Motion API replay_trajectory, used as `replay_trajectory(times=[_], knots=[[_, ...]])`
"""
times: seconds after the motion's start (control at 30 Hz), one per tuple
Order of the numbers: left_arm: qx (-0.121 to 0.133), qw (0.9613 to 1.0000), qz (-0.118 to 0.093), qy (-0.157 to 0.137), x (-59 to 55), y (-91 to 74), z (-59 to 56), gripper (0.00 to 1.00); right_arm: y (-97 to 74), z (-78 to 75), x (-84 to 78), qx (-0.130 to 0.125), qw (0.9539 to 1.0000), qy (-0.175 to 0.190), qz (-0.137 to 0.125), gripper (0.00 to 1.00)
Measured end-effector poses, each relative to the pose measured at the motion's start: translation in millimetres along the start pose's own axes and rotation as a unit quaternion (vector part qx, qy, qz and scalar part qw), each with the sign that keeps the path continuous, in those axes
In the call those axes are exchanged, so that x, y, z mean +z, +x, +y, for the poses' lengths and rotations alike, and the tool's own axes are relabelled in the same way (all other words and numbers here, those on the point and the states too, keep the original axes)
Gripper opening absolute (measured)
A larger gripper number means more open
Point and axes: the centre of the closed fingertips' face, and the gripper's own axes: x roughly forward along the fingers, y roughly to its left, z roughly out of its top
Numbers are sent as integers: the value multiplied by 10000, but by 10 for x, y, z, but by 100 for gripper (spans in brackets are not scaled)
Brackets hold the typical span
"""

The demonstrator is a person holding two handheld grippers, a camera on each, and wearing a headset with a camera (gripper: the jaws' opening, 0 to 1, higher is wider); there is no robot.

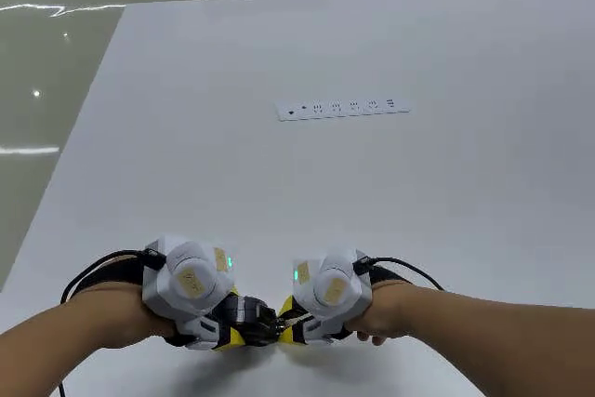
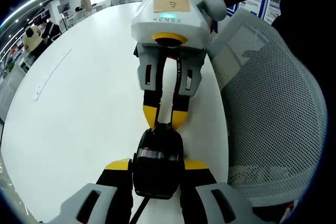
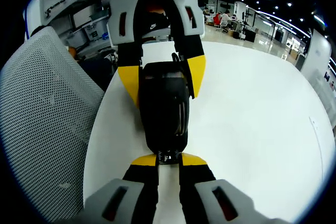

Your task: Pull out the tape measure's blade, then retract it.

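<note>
Left gripper [image 2: 157,167]: fingers [image 2: 118,165] part-way open, clamped on both flanks of the black tape measure [image 2: 157,148], body seated between the yellow pads. Right gripper [image 3: 168,161]: fingers [image 3: 144,161] almost together, pinched on the blade tip [image 3: 167,156] at the case's front end. No length of blade visible between tip and case. The grippers face each other nose to nose, tips nearly touching. In the head view the tape measure sits low and centre, at the near edge of the white desk [image 1: 372,192]; can't tell if it touches the desk or is held just above it. Writing: the right gripper's white housing reads "XENSE" in the left gripper view, above a lit green bar. Each housing has a beige sticker with a mark too small to read. A white power strip [image 1: 342,108] lies mid-desk, well apart from the grippers, its markings illegible. A grey mesh chair back [image 2: 262,103] stands beside the desk edge.
</note>
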Motion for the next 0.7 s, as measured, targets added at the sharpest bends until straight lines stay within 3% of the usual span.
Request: replay_trajectory(times=[0.17, 0.7], knots=[[10, 10000, 41, -12, 1, -2, 3, 31, -17, -23, -24, 23, 9997, 237, -18, 11], [-15, 10000, 23, 32, 5, 3, 3, 31, -130, -25, -156, 115, 9998, 124, 53, 12]])
